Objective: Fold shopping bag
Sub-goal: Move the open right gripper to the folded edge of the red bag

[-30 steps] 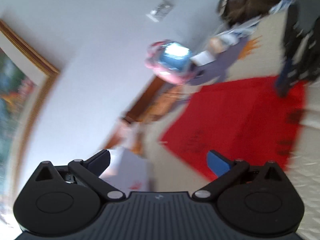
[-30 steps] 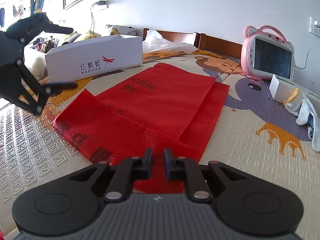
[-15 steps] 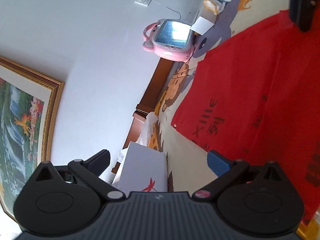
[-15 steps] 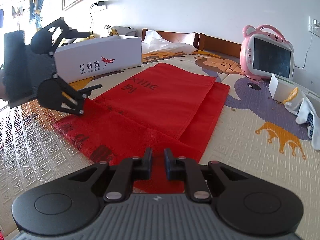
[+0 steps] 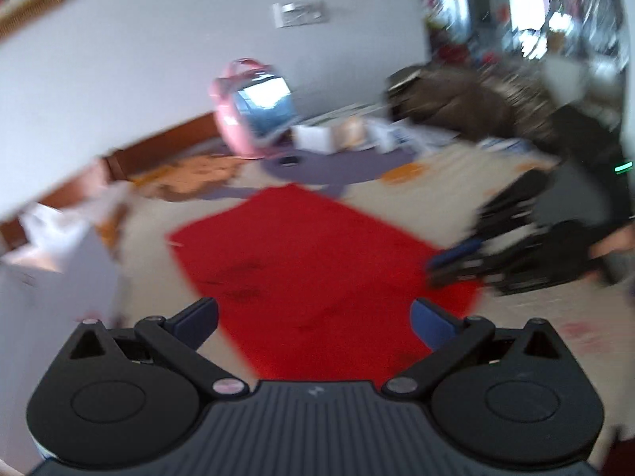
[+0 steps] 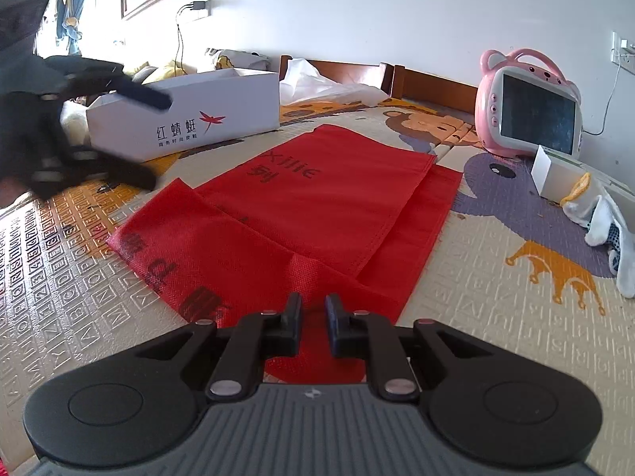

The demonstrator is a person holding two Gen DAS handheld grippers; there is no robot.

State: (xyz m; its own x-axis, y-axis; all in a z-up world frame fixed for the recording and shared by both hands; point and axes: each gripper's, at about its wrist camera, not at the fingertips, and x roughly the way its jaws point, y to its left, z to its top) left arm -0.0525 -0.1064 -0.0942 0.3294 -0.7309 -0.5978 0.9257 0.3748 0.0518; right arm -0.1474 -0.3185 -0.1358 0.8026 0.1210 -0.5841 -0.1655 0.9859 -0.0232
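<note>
The red bag lay flat on the play mat, partly folded: one layer was already turned over the middle, and a loose flap stuck out at the near left corner. A white box stood just beside its far left edge, and a pink toy screen stood near the wall, well apart from the bag.

The right gripper was low over the near edge of the bag. Its jaws stood close together with a narrow gap, and red cloth showed in this gap; I judged they were clamped on the bag's edge, pinning it. The left gripper hovered above the bag with jaws wide apart and nothing between them. Its view was blurred.

The step in hand seemed to be the change between two folds: one side held, the other hand free. The next move would probably call for the left gripper to come down to the loose flap, pinch only its top layer, and carry it over the middle while the right one keeps the bag from sliding.
</note>
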